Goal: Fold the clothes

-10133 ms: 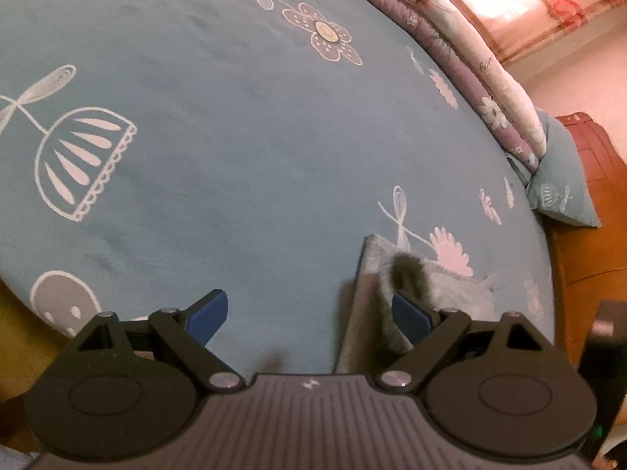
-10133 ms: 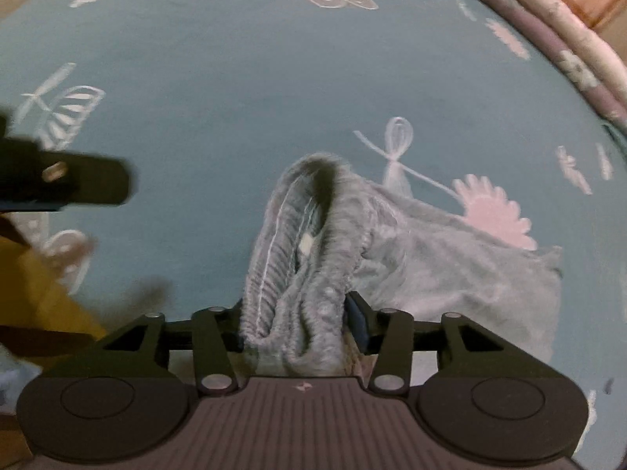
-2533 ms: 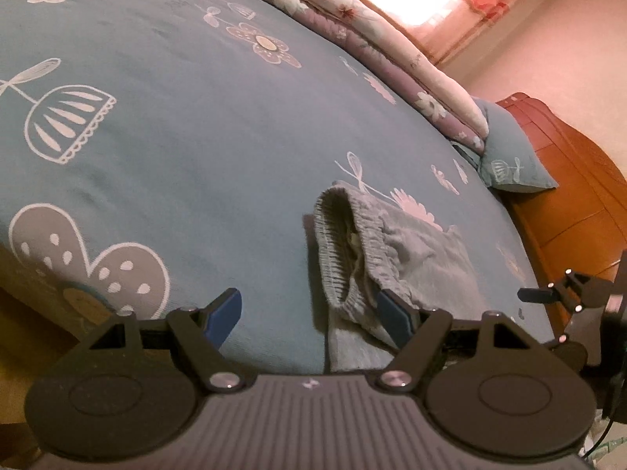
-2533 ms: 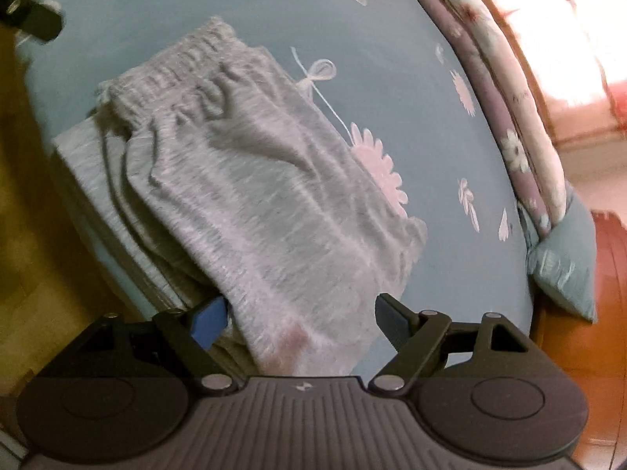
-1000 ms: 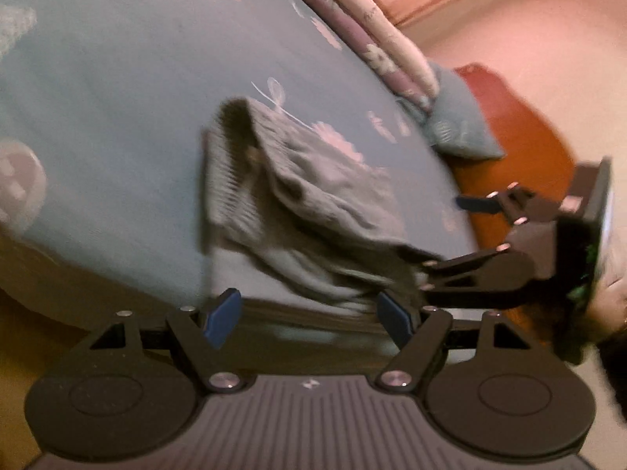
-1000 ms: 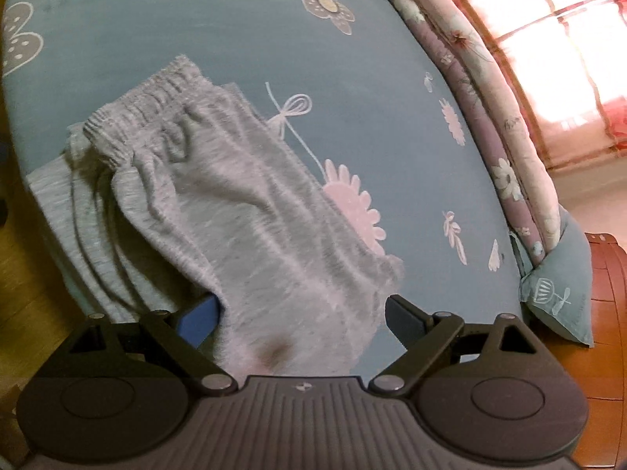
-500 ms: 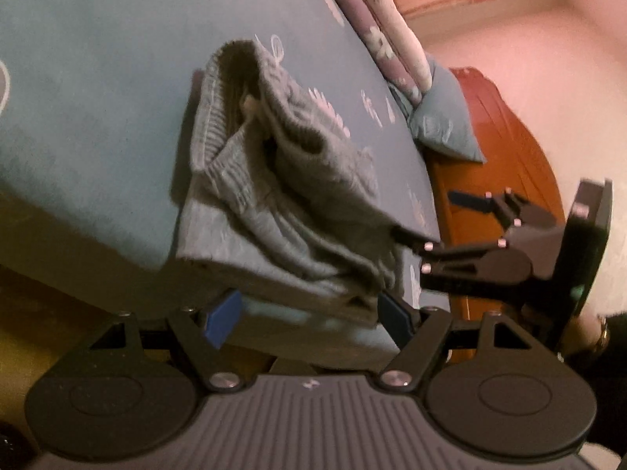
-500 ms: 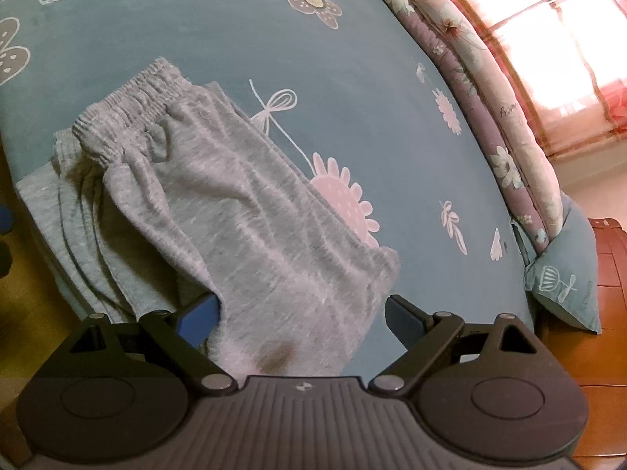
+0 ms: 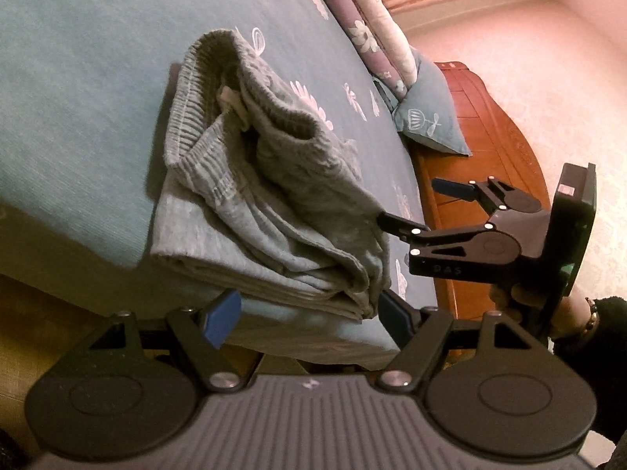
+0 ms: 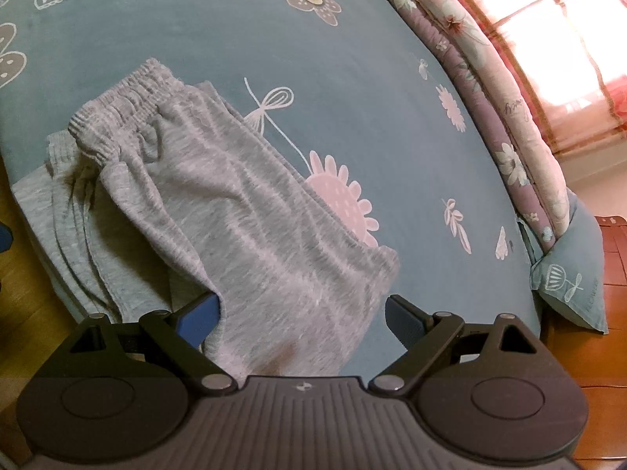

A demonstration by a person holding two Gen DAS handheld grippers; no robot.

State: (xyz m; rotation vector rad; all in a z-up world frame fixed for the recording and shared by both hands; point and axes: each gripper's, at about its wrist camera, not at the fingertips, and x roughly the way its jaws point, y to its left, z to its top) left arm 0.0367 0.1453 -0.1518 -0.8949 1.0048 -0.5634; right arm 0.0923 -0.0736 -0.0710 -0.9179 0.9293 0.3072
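Only from left: right hand-held gripper (image 9: 407, 203)

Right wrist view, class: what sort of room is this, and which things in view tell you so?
Most likely a bedroom. A bed with a teal patterned sheet fills the view, a matching pillow and a rolled floral quilt lie along its far side, and grey shorts lie on it.

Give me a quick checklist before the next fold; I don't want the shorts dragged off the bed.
1. Left gripper open, nothing clamped: ok.
2. Right gripper open around the leg end of the grey shorts: ok; no grip yet.
3. Shorts lying flat: not ok; waistband bunched and gaping.
4. Shorts fully on the bed: not ok; one side hangs over the near edge.
5. Folded grey cloth underneath stays out of the grasp: cannot tell.
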